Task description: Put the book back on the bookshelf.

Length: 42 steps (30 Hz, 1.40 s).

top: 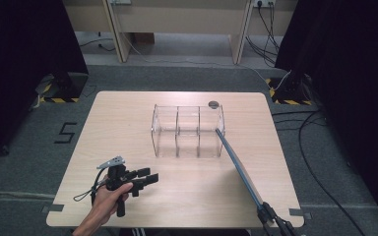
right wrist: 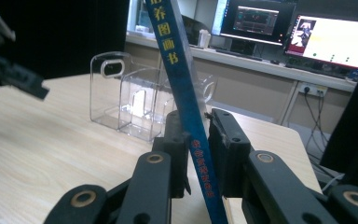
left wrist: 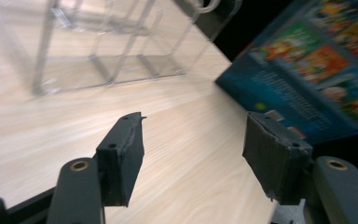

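Picture book (right wrist: pixel 182 70), thin and blue-spined with yellow characters printed down the spine, is pinched near its lower end between the black jaws of the right gripper (right wrist: pixel 197 140), which are pressed together on it. In the high view the book (top: pixel 238 164) is seen edge-on, slanting from the right gripper (top: pixel 270 216) at the table's near right corner up toward the right end wall of the clear acrylic organiser (top: pixel 188 132); whether its far tip touches that wall cannot be told. Three compartments, divided by clear partitions, are seen in the organiser, all apparently vacant. The left gripper (top: pixel 145 178) is held in a hand (top: pixel 106 201) above the near left of the wooden table (top: pixel 128 118), its jaws spread apart with nothing between them; its own view shows the book's illustrated cover (left wrist: pixel 317 70) off to the side. The book is judged light but long and flat, so sag or swing is to be expected when it is held by one end. A hold close to the spine would be stiffer, and the glossy cover may slip under a weak pinch.
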{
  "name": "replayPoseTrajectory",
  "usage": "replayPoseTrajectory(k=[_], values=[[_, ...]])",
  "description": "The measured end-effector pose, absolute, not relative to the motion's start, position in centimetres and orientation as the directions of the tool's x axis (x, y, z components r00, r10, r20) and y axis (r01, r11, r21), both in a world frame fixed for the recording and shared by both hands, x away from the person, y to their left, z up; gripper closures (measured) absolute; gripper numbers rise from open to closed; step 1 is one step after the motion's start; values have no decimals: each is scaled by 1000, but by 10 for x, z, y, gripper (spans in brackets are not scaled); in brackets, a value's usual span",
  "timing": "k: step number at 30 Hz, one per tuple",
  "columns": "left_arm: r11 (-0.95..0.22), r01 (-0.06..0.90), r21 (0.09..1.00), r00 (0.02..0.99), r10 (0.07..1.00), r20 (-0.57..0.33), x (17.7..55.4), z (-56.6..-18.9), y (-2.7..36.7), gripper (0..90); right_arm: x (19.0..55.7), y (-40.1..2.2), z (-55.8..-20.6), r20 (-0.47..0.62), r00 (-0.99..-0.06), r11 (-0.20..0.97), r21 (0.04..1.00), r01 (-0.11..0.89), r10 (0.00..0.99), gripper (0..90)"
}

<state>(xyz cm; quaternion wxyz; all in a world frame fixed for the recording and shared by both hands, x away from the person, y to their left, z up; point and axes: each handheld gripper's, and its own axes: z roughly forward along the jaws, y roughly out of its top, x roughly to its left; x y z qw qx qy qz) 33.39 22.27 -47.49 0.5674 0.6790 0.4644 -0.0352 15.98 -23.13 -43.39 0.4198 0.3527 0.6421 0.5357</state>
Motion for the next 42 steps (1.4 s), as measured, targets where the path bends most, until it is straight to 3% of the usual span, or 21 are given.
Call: replayPoseTrajectory(k=[5, 14, 18, 24, 28, 32, 36, 40, 42], values=[[73, 666, 742, 568, 595, -569, 336, -474, 226, 379, 166, -237, -432, -142, -409, 154, 988, -3, 902, 775], [61, 678, 732, 570, 584, -577, 337, -477, 223, 379, 172, -255, -425, 16, -403, -2, 999, 34, 915, 807], [60, 685, 726, 568, 581, -583, 338, -479, 223, 379, 172, -252, -424, -62, -393, 70, 998, 5, 917, 822], [40, 685, 727, 571, 591, -570, 338, -483, 224, 379, 175, -256, -423, -12, -380, 22, 1000, 23, 925, 827], [-24, 677, 735, 580, 632, -514, 339, -490, 223, 365, 177, -261, -423, -6, -386, 14, 1000, 16, 923, 832], [-165, 639, 752, 614, 698, -368, 339, -496, 222, 349, 178, -261, -423, 17, -400, -5, 999, 33, 916, 829], [-207, 624, 753, 616, 724, -312, 340, -499, 225, 347, 179, -268, -424, 57, -401, -44, 998, 40, 914, 832], [-229, 637, 736, 607, 737, -296, 342, -504, 228, 314, 181, -266, -424, 27, -426, -16, 999, 29, 904, 829], [-282, 626, 727, 615, 752, -238, 341, -507, 227, 298, 181, -264, -423, 16, -426, -4, 1000, 29, 905, 829]])
